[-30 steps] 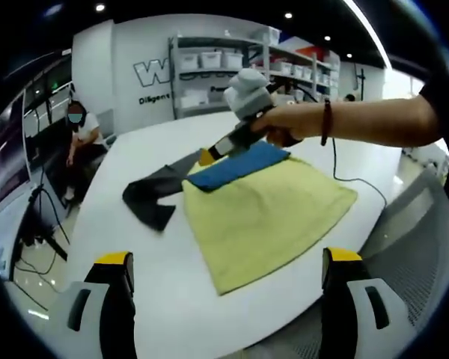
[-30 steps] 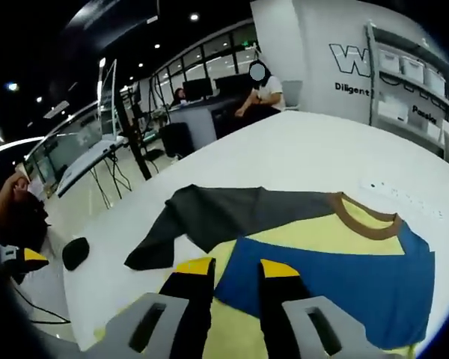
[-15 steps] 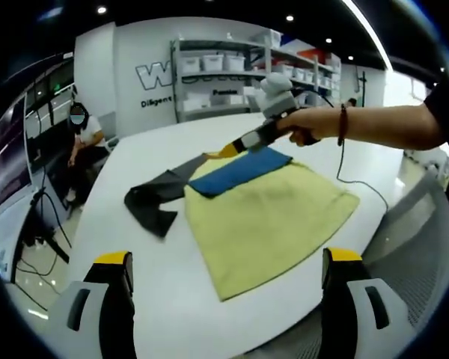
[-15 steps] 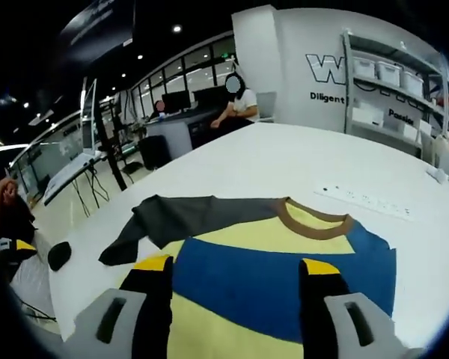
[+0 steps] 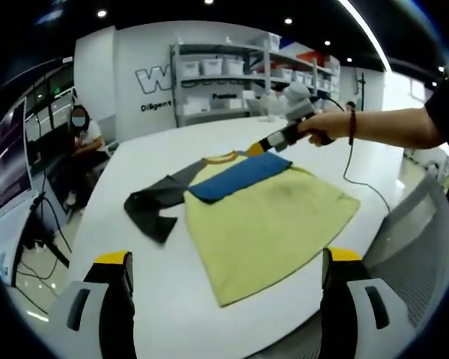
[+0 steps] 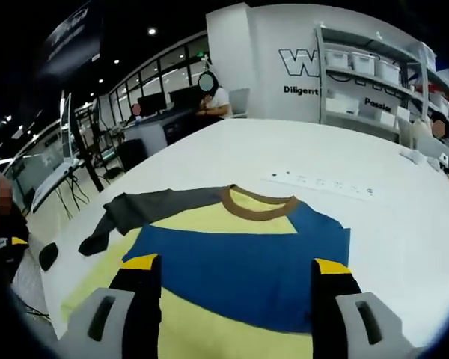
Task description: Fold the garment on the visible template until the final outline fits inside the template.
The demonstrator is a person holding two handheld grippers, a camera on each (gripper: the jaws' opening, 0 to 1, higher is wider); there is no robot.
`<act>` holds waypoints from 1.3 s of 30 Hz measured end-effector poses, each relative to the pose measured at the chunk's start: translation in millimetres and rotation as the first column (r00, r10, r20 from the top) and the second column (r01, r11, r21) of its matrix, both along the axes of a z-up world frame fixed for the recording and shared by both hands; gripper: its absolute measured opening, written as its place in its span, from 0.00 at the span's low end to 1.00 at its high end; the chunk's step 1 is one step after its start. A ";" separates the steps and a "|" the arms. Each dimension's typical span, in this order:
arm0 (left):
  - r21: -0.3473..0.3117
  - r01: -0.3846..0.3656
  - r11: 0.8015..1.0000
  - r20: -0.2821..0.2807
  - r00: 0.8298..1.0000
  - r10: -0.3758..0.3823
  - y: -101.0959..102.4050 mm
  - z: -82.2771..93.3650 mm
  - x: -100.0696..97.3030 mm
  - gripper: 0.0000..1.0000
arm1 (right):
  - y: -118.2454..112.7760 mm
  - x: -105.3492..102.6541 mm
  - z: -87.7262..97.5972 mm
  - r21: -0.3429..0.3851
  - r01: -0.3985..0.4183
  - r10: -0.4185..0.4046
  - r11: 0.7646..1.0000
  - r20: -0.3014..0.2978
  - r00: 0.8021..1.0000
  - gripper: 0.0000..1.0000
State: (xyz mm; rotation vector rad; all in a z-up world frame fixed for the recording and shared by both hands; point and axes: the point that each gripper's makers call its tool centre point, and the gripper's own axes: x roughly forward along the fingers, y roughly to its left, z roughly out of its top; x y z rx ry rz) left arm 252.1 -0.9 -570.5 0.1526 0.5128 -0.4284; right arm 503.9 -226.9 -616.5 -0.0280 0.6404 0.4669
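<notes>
A yellow shirt [image 5: 266,213] lies flat on the white table [image 5: 157,292], with a blue band [image 5: 236,176] across its chest, a brown collar [image 5: 221,158] and a grey sleeve [image 5: 151,203] stretched out to the left. My left gripper [image 5: 228,257] hangs open at the table's near edge, short of the hem. A hand holds my right gripper [image 5: 258,148] just past the shirt's far shoulder. In the right gripper view the right gripper [image 6: 236,264] stands wide open above the blue band [image 6: 232,262], holding nothing, with the collar [image 6: 258,206] and grey sleeve [image 6: 135,209] ahead.
A white power strip [image 6: 322,185] lies on the table beyond the collar. Shelves with white bins [image 5: 217,71] line the back wall. A person sits at a desk [image 6: 209,101] in the distance. A grey mesh chair [image 5: 423,239] stands off the table's right edge.
My right gripper has gone from nearly shut to wide open and drawn back from the blue part toward the shirt's far shoulder. The collar now shows in the left gripper view.
</notes>
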 end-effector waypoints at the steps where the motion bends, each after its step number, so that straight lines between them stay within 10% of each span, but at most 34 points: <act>1: 0.000 0.000 1.000 -0.002 1.000 0.000 -0.1 -0.3 -0.4 0.99 | -5.8 1.1 -2.3 -0.008 0.009 -0.009 1.000 0.000 1.000 0.77; 16: 0.009 -0.005 1.000 -0.003 1.000 0.005 1.8 -1.7 -1.5 0.99 | -59.6 -1.7 -24.8 -0.040 0.074 -0.076 0.996 -0.042 0.996 0.62; 39: 0.011 -0.012 1.000 -0.011 1.000 0.012 4.8 -5.2 0.3 0.99 | -97.1 -24.2 -47.8 -0.140 0.124 -0.133 0.982 -0.055 0.990 0.00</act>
